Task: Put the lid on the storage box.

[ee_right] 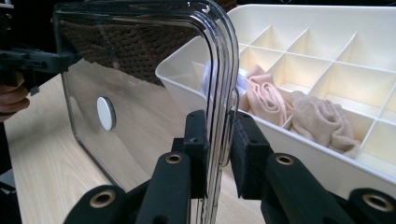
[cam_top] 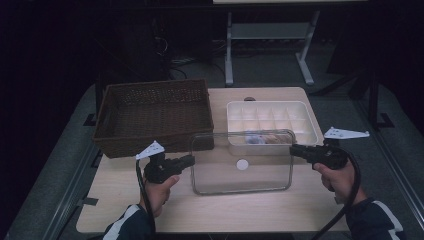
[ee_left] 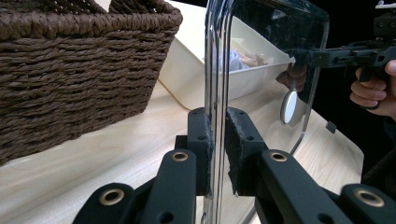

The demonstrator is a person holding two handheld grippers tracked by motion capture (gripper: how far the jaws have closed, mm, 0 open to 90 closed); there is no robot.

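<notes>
A clear plastic lid (cam_top: pixel 260 175) with a white round knob (cam_top: pixel 242 164) hangs level just over the table, its far edge overlapping the front of the white divided tray (cam_top: pixel 272 104). My left gripper (cam_top: pixel 191 159) is shut on the lid's left rim, and in the left gripper view the pads (ee_left: pixel 203 140) press both sides of the lid's edge (ee_left: pixel 271 56). My right gripper (cam_top: pixel 292 149) is shut on the right rim, jaws on either side of the lid (ee_right: pixel 140 60). Rolled beige cloths (ee_right: pixel 266 100) lie in the tray's front cells.
A dark wicker basket (cam_top: pixel 150 137) stands at the back left, close to the lid's left corner and my left gripper. The tray (ee_right: pixel 327 14) sits right behind the lid. Bare wood lies between the lid and the table's front edge (cam_top: pixel 215 227).
</notes>
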